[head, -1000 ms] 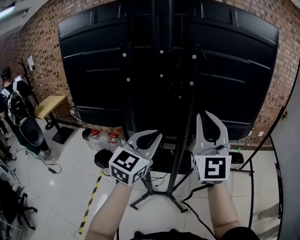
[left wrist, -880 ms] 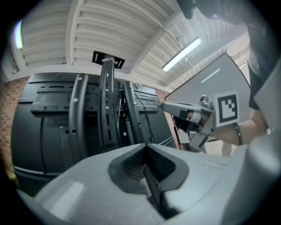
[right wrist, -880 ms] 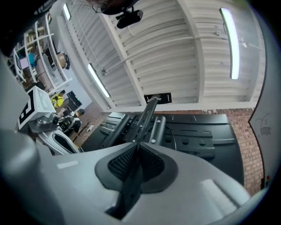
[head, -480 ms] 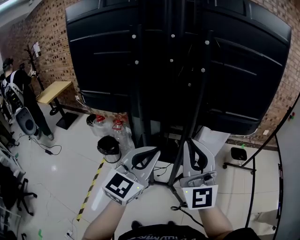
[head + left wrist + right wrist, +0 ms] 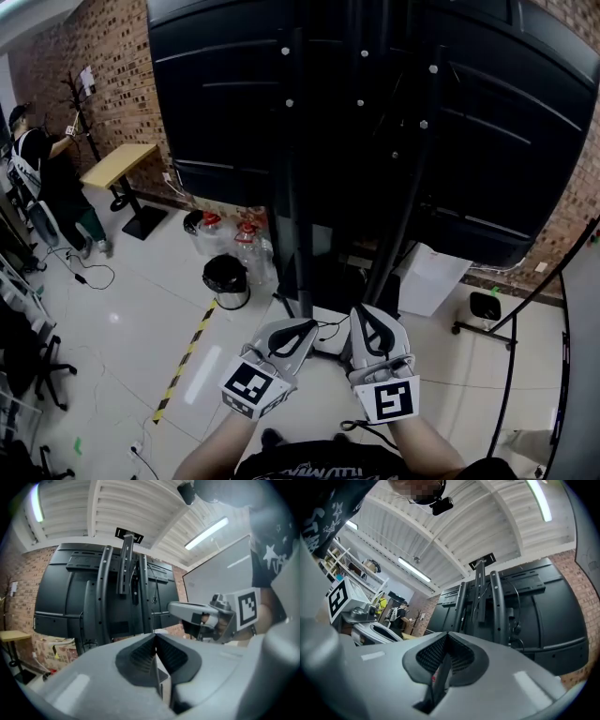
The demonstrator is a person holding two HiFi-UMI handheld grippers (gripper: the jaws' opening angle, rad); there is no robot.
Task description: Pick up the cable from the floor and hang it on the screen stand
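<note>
Cable (image 5: 352, 427) was held by neither tool: the left tool (image 5: 154, 637) had its jaws pressed together on nothing, and the right tool (image 5: 446, 637) was closing its jaws fully, pad on pad, also with nothing between them. Both tools were kept side by side, close to the person's body and pointing toward the screen stand (image 5: 295, 187). The black cable lay on the floor (image 5: 122, 309), just below the right tool in the head view and near the foot of the stand. I judged that the first step, the pick-up, was not yet started. The next move would call for opening one tool, lowering it to the floor and closing it on the cable, and only after that lifting it to the stand. Only the head view showed the floor and the cable, together with a black bin (image 5: 225, 279), striped tape (image 5: 183, 361) and a person (image 5: 42, 178) far to the left. The two gripper views looked upward and showed the top of the stand, the ceiling and its lamps, but no floor; each one also showed the other tool beside it.
</note>
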